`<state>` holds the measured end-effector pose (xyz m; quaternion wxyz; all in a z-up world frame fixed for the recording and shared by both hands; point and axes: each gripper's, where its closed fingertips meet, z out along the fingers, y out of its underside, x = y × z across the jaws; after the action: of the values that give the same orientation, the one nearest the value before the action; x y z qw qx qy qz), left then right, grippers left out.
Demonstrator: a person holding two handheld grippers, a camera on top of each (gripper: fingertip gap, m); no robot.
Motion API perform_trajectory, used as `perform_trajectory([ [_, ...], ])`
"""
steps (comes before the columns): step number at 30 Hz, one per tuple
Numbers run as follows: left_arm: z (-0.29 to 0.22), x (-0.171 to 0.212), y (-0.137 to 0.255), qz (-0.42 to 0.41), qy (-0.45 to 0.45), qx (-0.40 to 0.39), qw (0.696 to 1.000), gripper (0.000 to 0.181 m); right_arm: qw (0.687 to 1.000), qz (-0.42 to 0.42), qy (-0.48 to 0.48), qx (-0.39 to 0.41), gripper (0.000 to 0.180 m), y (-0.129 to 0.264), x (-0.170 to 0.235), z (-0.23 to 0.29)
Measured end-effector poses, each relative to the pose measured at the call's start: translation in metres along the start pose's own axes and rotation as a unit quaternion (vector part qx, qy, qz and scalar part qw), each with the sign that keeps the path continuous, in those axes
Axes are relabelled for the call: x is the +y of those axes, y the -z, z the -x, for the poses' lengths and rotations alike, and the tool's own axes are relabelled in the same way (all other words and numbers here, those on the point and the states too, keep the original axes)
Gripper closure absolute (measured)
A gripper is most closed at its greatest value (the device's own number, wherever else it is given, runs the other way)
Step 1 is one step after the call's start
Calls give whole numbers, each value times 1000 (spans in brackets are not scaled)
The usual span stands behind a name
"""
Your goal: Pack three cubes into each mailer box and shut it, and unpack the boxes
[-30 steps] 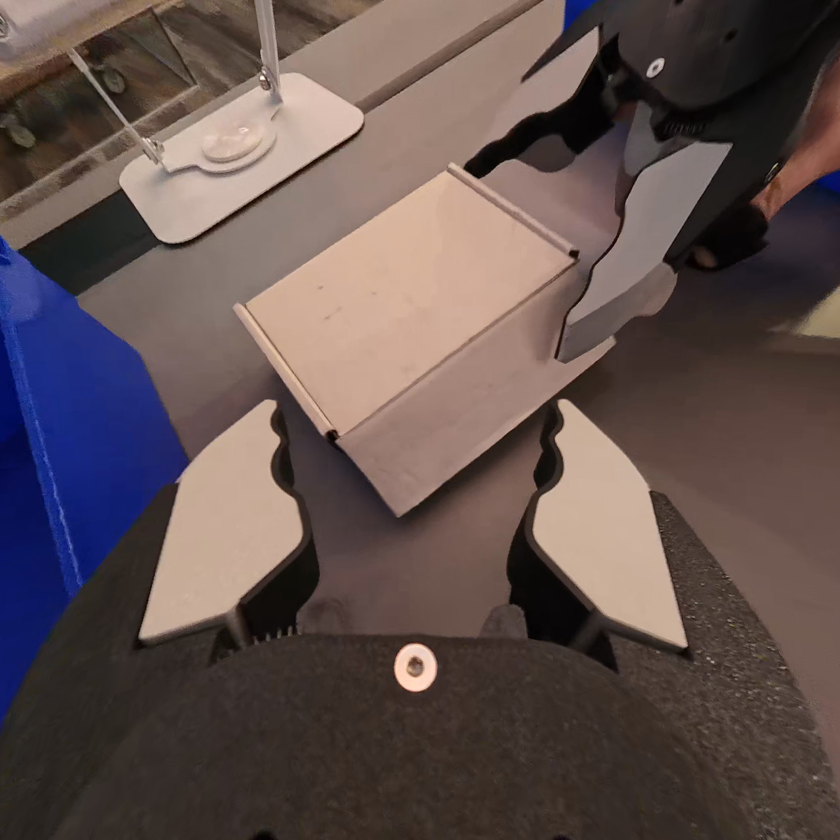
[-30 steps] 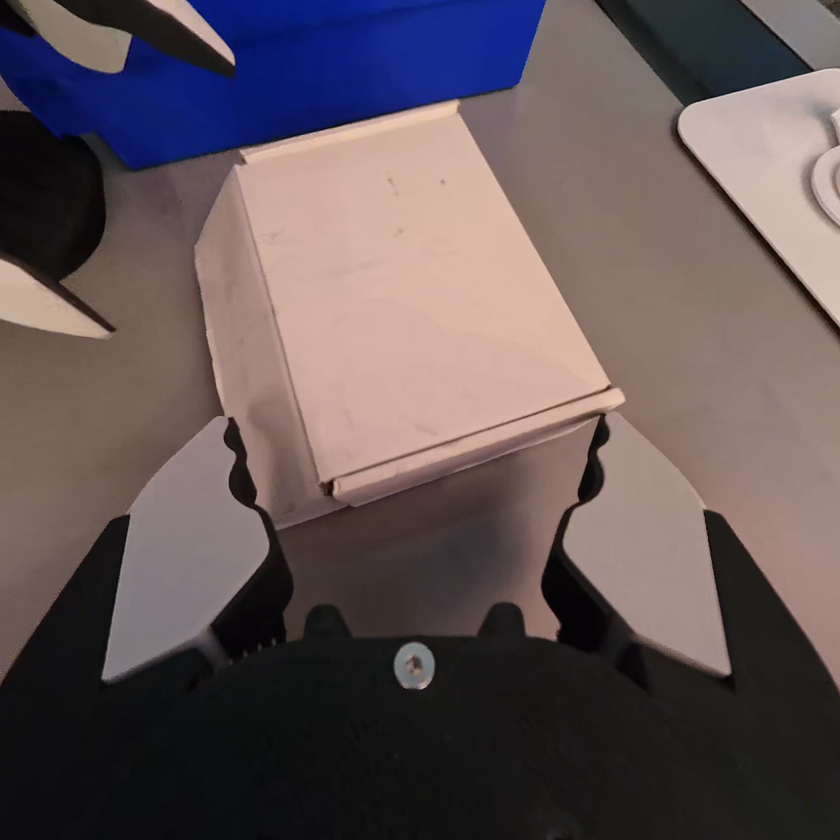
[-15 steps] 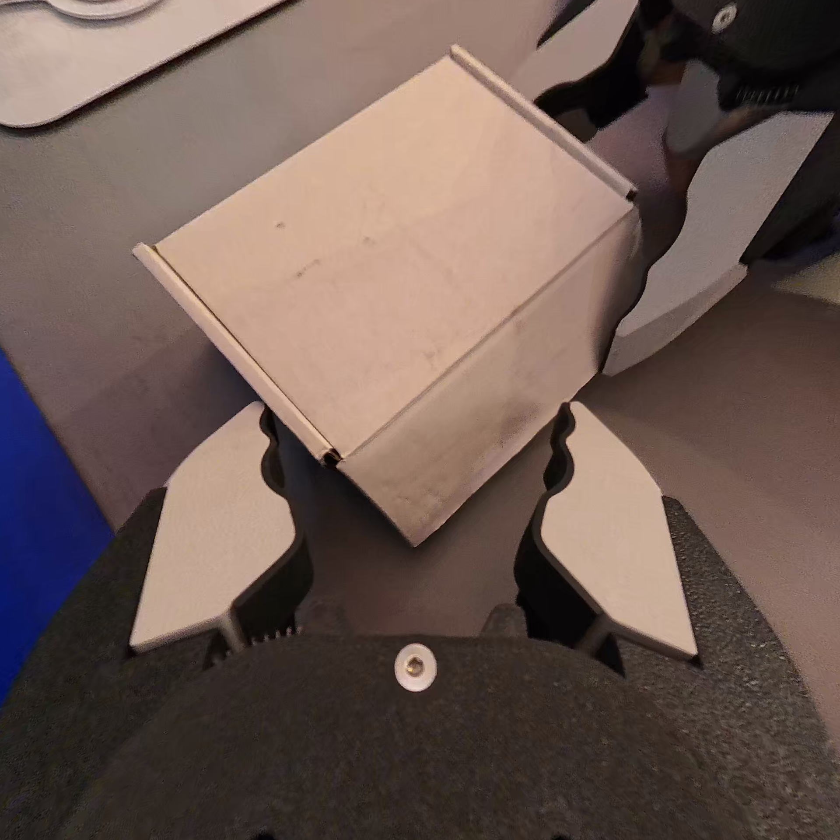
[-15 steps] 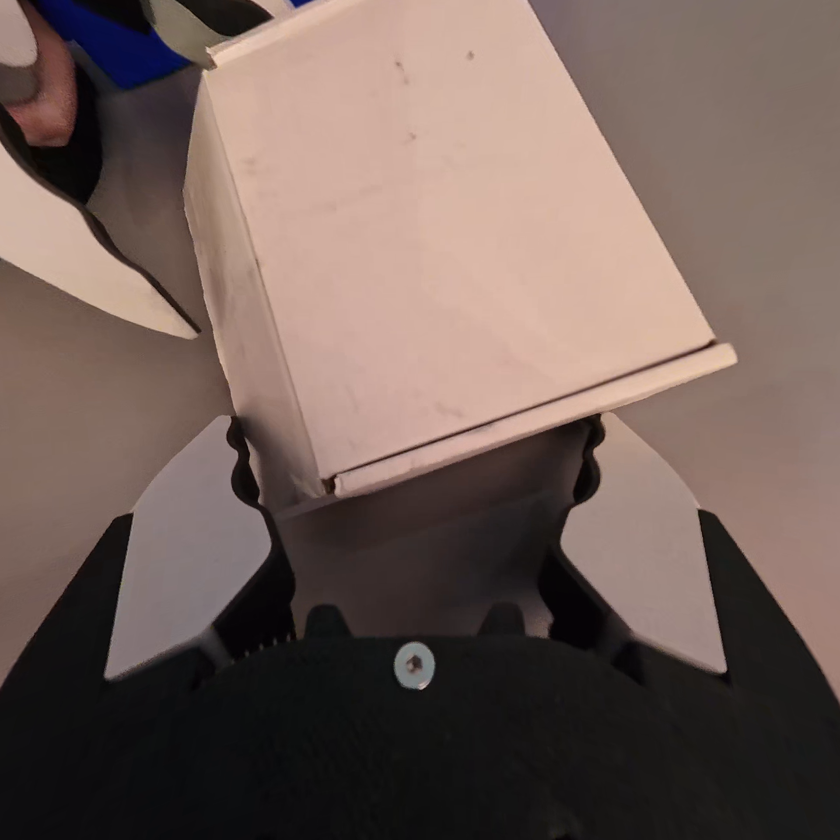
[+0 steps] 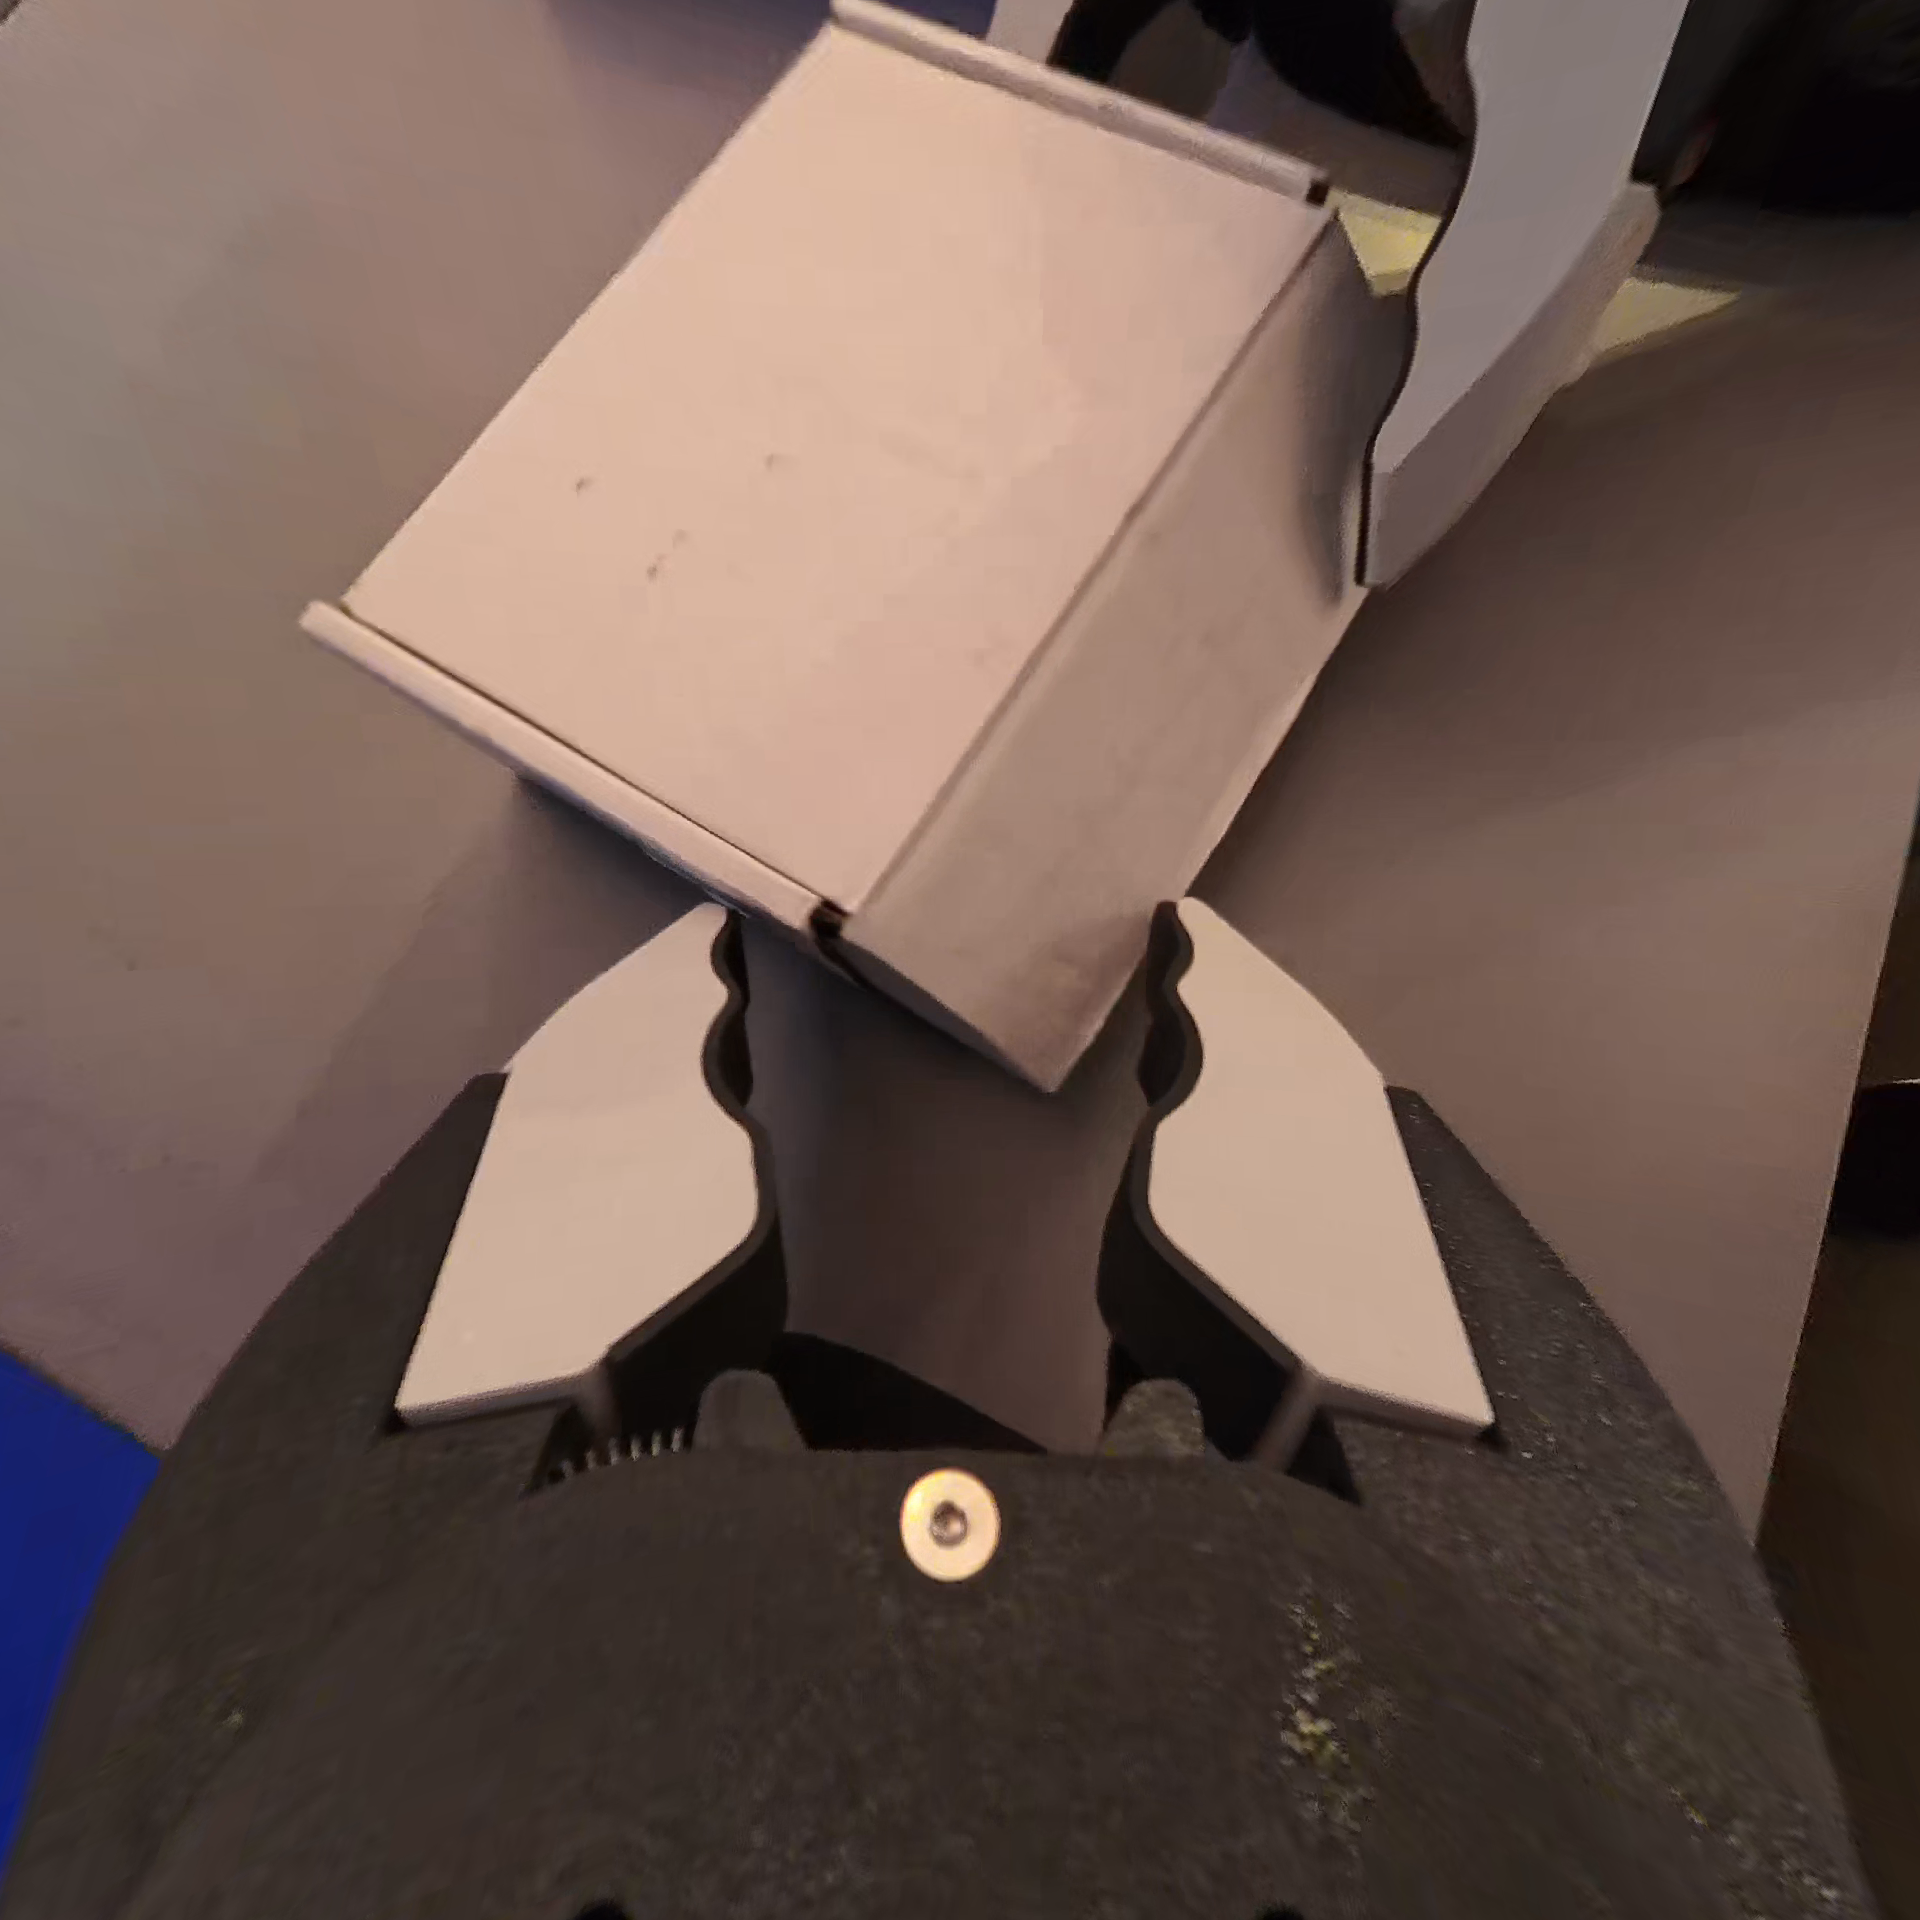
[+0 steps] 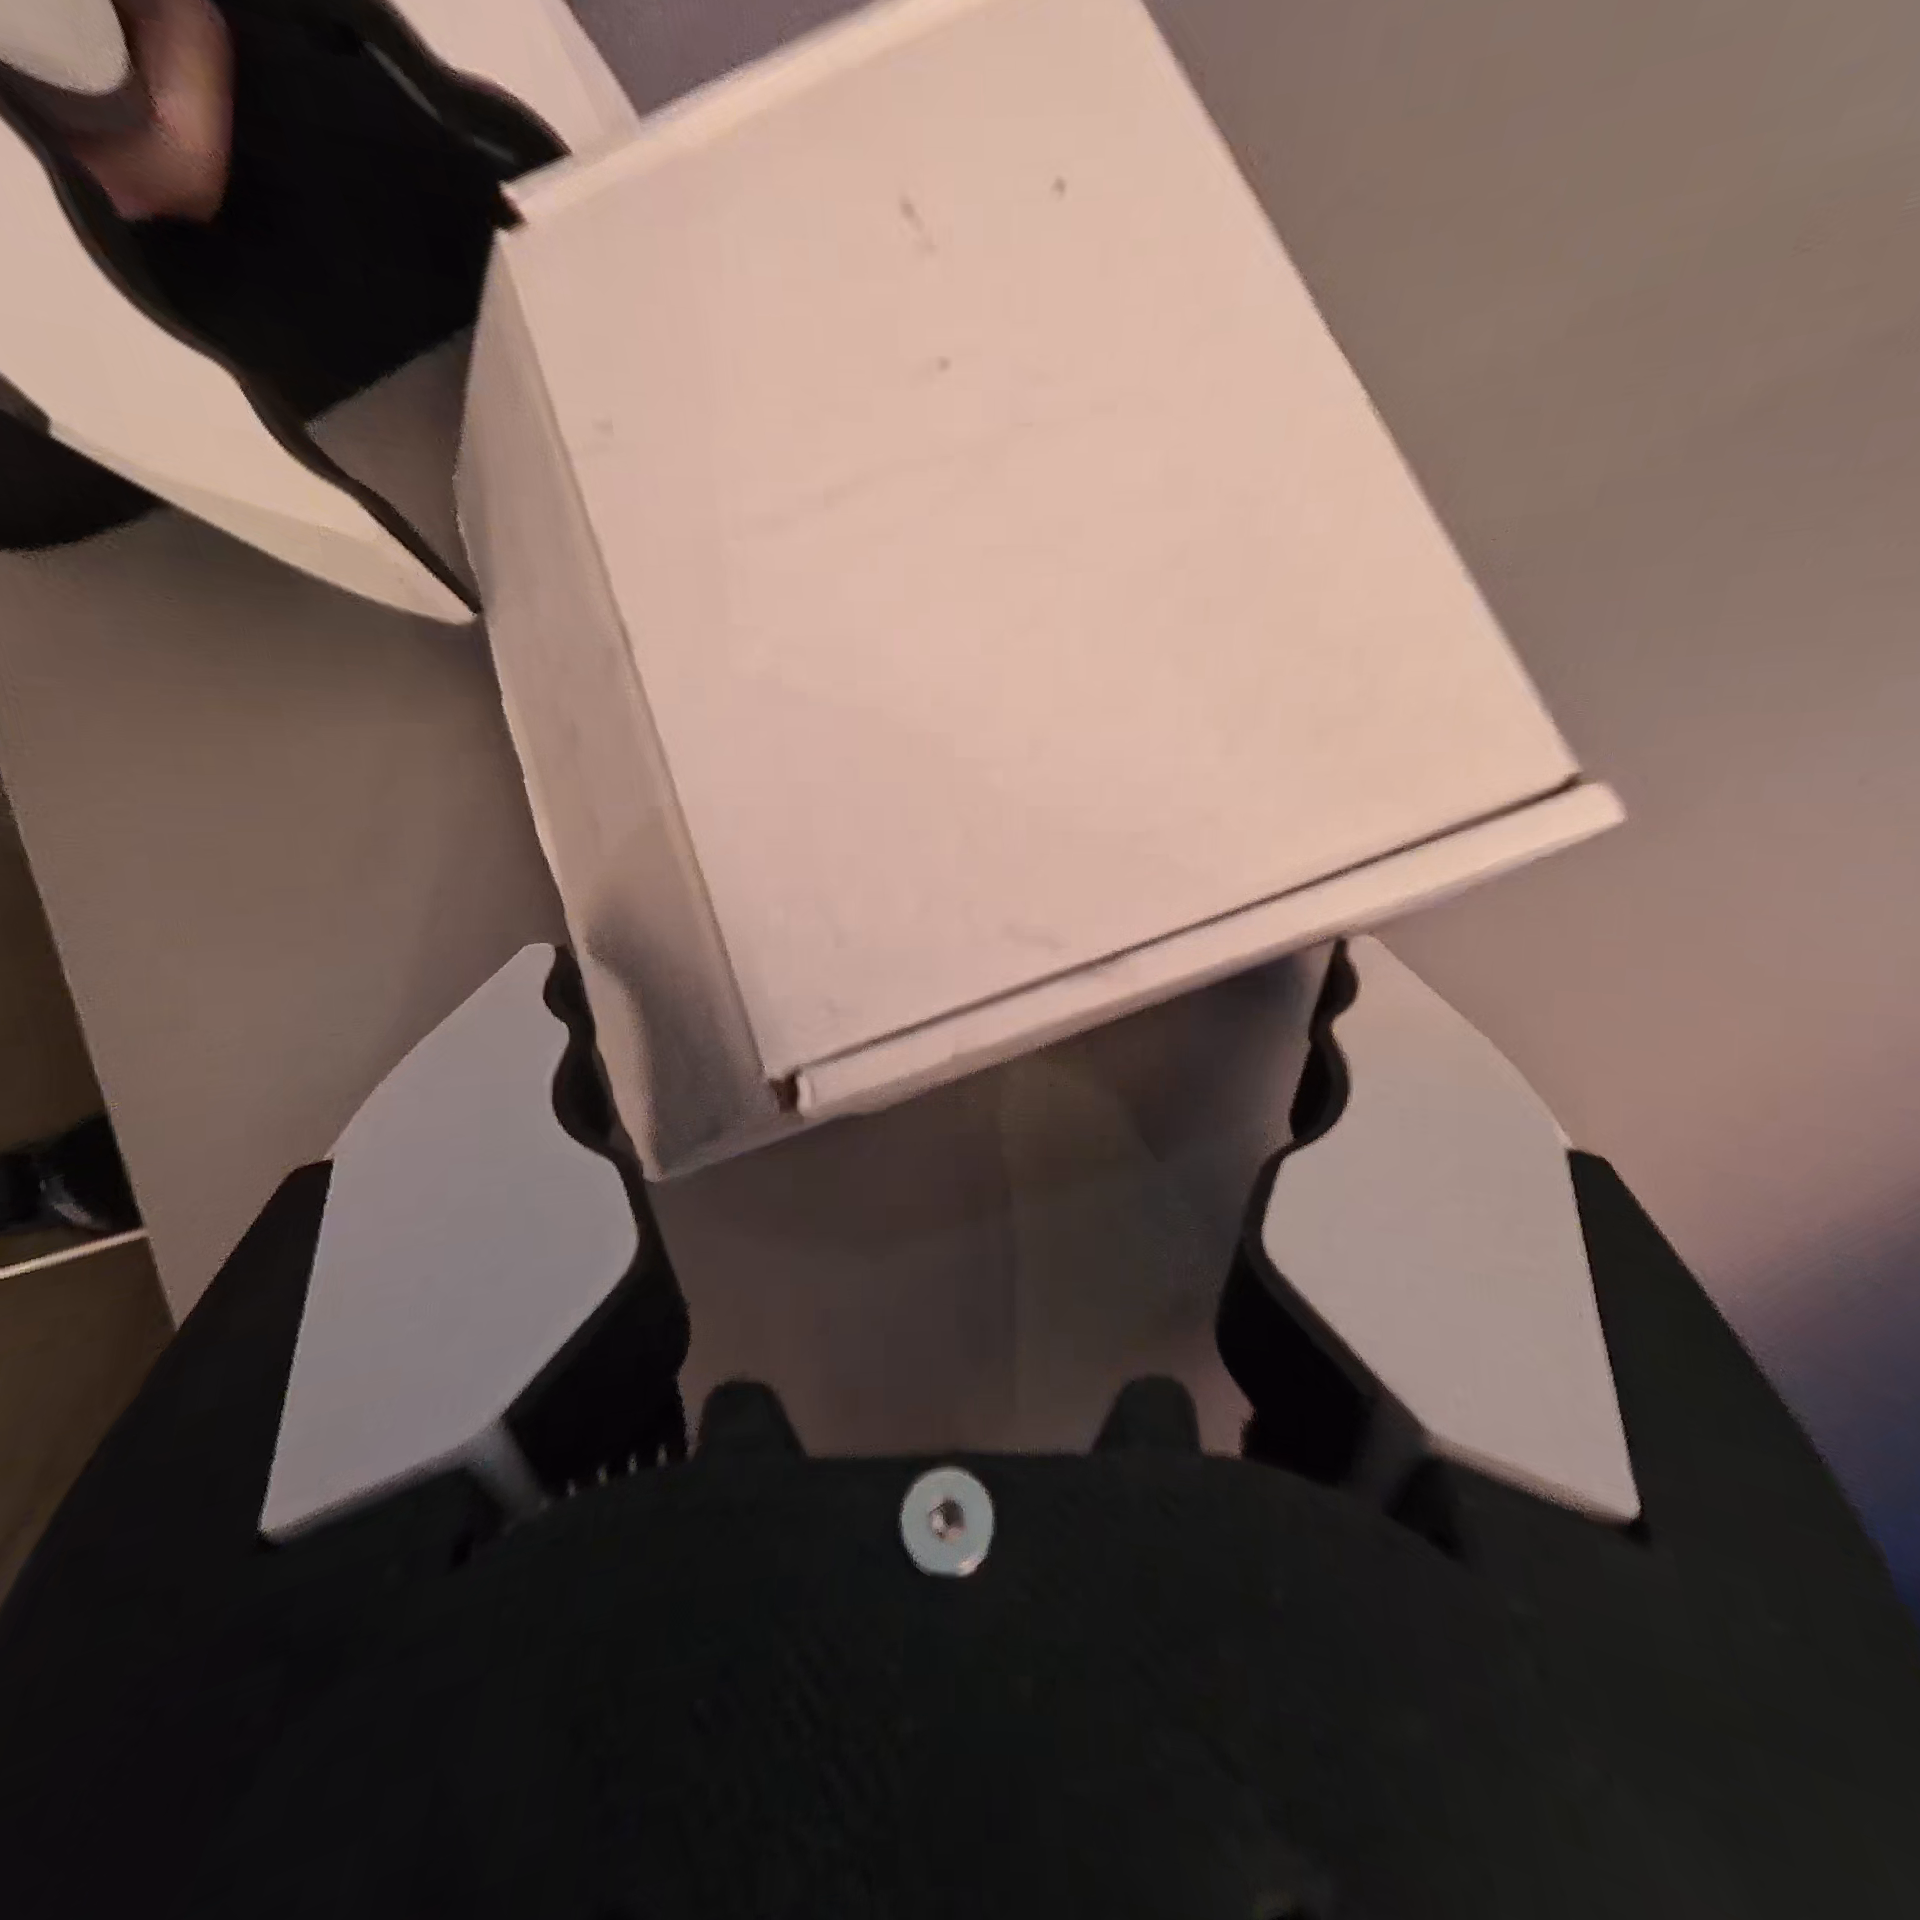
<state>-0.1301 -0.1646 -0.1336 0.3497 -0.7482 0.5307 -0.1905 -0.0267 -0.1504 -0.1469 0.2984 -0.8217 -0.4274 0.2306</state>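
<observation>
A shut white mailer box is held between my two grippers, tilted and off the grey table. My left gripper has its jaws drawn in on the box's near bottom corner. My right gripper grips the other end of the box across its width, jaws wide. One right finger shows along the box's side in the left wrist view. One left finger shows beside the box's far corner in the right wrist view. No cubes are in view.
A blue bin corner sits at the lower left. The table edge runs down the right, with floor beyond. In the right wrist view the floor shows at the left. A person's hand holds the left gripper.
Both grippers came in over the box's ends and took hold. The left jaws narrowed. The box rose off the table and turned, and the stand base and blue bin slid out of view.
</observation>
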Motion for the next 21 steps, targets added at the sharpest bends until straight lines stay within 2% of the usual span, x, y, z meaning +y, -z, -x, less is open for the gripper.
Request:
perform_trajectory([
  [1, 0, -2, 2, -14, 1, 2, 1000, 104, 1000, -17, -4, 10, 52, 4, -2, 0],
  [5, 8, -8, 9, -48, 14, 19, 999, 107, 998, -55, 2, 23, 64, 11, -2, -1],
  [9, 7, 2, -3, 2, 23, 51, 998, 99, 999, -49, -6, -8, 66, 8, 0, 4],
  [11, 1, 6, -6, 24, 10, 68, 997, 102, 999, -47, 7, 1, 66, 6, -1, 2],
  [17, 3, 9, -9, 34, -21, 50, 998, 103, 999, -43, 8, -1, 69, 4, 0, -1],
  [21, 9, 11, -12, 41, -43, 6, 998, 110, 999, -33, 12, 22, 76, 3, 1, -5],
])
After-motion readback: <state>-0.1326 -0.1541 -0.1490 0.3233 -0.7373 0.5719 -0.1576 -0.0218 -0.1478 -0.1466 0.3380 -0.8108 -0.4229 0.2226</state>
